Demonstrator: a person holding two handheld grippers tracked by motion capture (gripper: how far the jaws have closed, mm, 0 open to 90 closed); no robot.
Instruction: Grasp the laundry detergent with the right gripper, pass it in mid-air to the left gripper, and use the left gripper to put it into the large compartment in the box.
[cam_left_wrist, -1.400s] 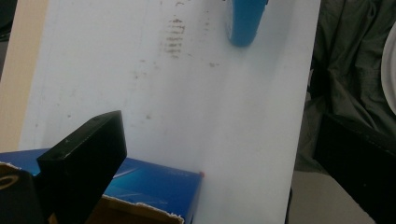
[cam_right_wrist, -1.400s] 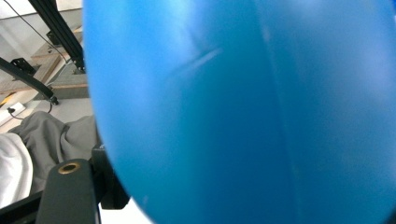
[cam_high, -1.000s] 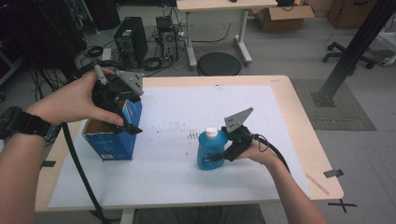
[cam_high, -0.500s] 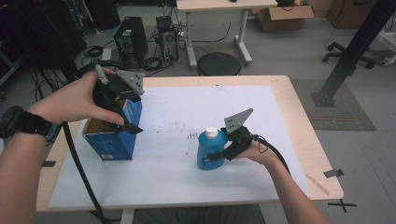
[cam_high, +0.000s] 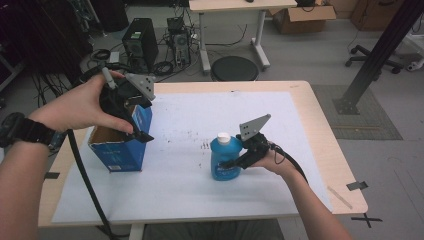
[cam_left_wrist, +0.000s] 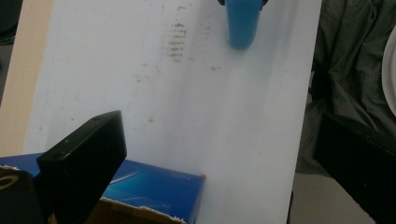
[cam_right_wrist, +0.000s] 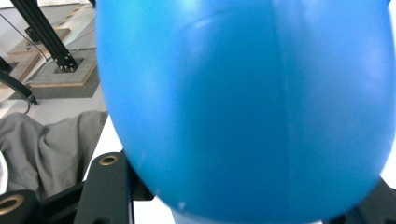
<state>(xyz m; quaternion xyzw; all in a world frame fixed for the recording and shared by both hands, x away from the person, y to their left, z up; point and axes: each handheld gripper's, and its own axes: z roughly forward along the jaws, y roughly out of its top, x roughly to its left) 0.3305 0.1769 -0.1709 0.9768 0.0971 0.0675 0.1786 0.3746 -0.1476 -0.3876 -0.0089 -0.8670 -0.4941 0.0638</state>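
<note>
A blue bottle (cam_high: 225, 159) with a white cap stands upright on the white sheet (cam_high: 200, 125) — an open-topped blue box (cam_high: 121, 145) well apart.

- Black wristwatch with wide strap (cam_high: 22, 131) on left wrist; forearms without sleeves.
- Black left gripper (cam_high: 131, 117), grey three-cornered plate on top, thick black cable trailing.
- Black right gripper (cam_high: 239, 159), same grey plate, brass-ringed screw holes near the fingers (cam_right_wrist: 105, 186).

Box (cam_high: 121, 145) on sheet's (cam_high: 195, 195) left edge, open top up; left gripper (cam_high: 131, 134) over it. Bottle (cam_high: 224, 159) upright right of box, well apart, near sheet's centre; right gripper (cam_high: 231, 163) against bottle's right side.
</note>
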